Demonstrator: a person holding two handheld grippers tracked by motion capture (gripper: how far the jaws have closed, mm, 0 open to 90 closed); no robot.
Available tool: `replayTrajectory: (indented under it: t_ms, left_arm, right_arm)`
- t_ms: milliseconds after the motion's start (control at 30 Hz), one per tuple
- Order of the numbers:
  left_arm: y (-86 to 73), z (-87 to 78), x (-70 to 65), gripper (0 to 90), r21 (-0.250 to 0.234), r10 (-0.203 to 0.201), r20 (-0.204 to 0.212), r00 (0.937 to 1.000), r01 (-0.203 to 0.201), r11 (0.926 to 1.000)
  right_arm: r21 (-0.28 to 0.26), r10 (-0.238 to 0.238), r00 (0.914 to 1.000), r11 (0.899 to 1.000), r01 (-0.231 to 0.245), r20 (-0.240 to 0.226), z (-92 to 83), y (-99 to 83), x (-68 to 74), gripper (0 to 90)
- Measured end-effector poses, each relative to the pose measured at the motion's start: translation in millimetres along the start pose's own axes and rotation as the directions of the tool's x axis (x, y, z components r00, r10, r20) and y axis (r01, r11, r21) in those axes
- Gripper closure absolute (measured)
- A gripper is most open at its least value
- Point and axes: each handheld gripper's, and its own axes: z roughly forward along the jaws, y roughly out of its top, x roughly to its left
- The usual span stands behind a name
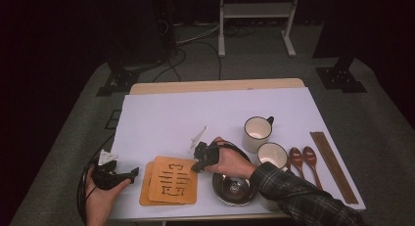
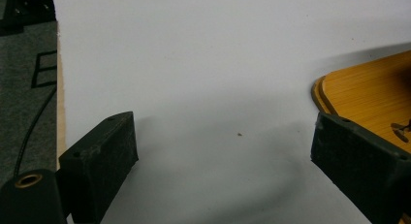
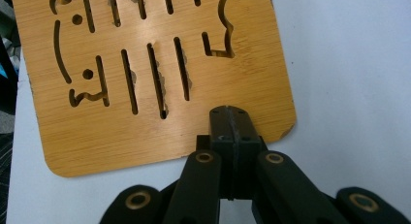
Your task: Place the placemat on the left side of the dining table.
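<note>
Bamboo trivet (image 3: 145, 73) flat, slots toward gripper (image 3: 231, 118)

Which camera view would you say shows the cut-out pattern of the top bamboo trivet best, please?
The right gripper view: the top bamboo trivet is close, its slots sharp. The high view shows it whole but small; the left gripper view catches one corner.

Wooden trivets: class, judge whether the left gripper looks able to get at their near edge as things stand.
Probably yes. The left gripper is open, right beside the trivets, with bare white table cover between. The shut right gripper rests on their far side.
</note>
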Motion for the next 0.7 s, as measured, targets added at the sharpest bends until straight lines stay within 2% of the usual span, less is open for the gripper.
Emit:
replayTrajectory:
  t_ms: [367,600,700]
  left_arm:
    - [6.3,-11.0,-9.8,18.2,-0.023,-0.017,0.022,0.9996,0.018,0.9996]
    - [12.3,-22.3,-15.4,22.6,-0.055,-0.028,0.026,0.9993,0.03,0.9981]
    - [14.1,-25.4,-19.1,25.0,-0.063,-0.031,0.042,0.9986,0.034,0.9974]
  right_arm:
    - [0.002,0.003,1.0,1.0,-0.003,-0.001,-0.1,0.0,-0.1,89.6]
    - [0.001,0.001,1.0,1.0,-0.001,-0.001,0.0,0.0,-0.4,89.5]
    - [0.0,-0.001,1.0,1.0,0.001,-0.002,0.1,0.0,-0.3,89.6]
